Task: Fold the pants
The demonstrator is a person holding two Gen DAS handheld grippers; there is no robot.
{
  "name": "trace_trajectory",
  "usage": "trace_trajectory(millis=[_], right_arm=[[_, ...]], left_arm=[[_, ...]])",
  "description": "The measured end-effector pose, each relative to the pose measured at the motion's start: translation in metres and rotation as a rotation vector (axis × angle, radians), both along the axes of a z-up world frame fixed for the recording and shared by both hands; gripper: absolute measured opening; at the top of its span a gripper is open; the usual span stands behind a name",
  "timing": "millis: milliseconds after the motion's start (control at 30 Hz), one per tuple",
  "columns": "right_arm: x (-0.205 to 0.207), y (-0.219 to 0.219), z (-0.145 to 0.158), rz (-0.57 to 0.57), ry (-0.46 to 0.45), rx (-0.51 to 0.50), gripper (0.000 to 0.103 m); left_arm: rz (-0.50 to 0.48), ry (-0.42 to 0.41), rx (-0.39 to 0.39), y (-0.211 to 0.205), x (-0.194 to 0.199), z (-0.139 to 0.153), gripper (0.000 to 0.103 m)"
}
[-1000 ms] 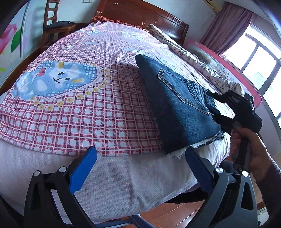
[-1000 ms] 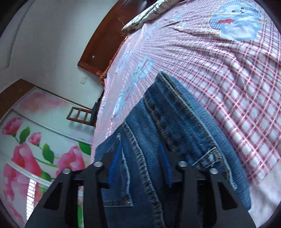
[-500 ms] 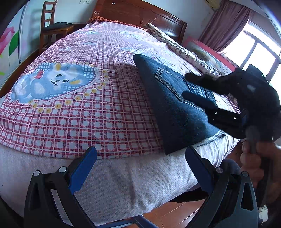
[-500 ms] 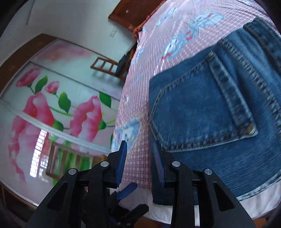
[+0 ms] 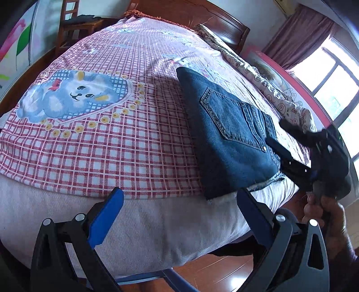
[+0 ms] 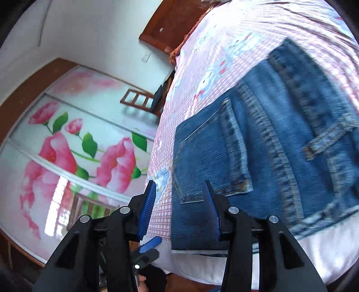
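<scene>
The folded blue jeans (image 5: pixel 231 139) lie back pocket up on the pink checked bedsheet (image 5: pixel 125 157), near the bed's front edge. My left gripper (image 5: pixel 179 202) hangs open in front of the mattress side, empty, just left of the jeans' near corner. My right gripper (image 5: pixel 277 132), held by a hand (image 5: pixel 323 209), sits at the jeans' right edge. In the right wrist view the right gripper (image 6: pixel 179 195) has its jaws opening above the near edge of the jeans (image 6: pixel 269 146). Its pads press on nothing.
A wooden headboard (image 5: pixel 202 15) and a chair (image 5: pixel 74 20) stand at the far end. A patterned quilt (image 5: pixel 269 89) runs along the right side under a bright window (image 5: pixel 332 83). Flower-painted wardrobe doors (image 6: pixel 67 157) stand to the left. Wooden floor (image 5: pixel 213 274) shows below the bed.
My right gripper was shut on the denim a second ago; it has let go, drawn back to the jeans' edge and spread its jaws. The left gripper has hardly moved.
</scene>
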State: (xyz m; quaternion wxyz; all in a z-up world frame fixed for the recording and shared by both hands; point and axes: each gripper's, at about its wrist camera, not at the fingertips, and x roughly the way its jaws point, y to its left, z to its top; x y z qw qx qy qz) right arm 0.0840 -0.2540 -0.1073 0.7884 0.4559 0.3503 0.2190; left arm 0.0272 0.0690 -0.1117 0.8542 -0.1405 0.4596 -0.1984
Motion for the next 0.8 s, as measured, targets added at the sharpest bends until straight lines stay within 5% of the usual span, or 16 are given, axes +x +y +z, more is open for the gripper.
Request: trace_trajectory(millis=[100,233,300,400,500,567,800], right_arm=[[-0.023,-0.048,-0.018,-0.111,-0.013,0.099,0.056],[-0.048,-0.08,-0.049,-0.173,-0.059,0.258,0.057],[-0.054,-0.086,-0.064,-0.204,-0.076,0.384,0.061],[-0.052,-0.087,-0.06,-0.182,-0.121,0.39,0.075],[-0.047,-0.083,-0.064,-0.169,-0.125,0.433,0.075],[-0.05,-0.089,-0.069,-0.169,-0.13,0.461,0.075],[-0.048,-0.086,-0.069,-0.163,-0.14,0.455,0.075]], left_arm=[[-0.016,-0.061,-0.009,-0.004,0.002,0.021,0.101],[-0.059,-0.161,-0.011,-0.012,0.018,0.051,0.101],[-0.051,-0.129,-0.023,-0.014,0.037,0.055,0.101],[-0.03,-0.015,-0.036,-0.019,0.071,0.043,0.101],[-0.044,0.11,-0.094,-0.026,0.092,0.022,0.101],[-0.055,0.117,-0.135,-0.034,0.094,0.017,0.101],[-0.144,0.041,0.114,-0.083,0.089,0.013,0.101]])
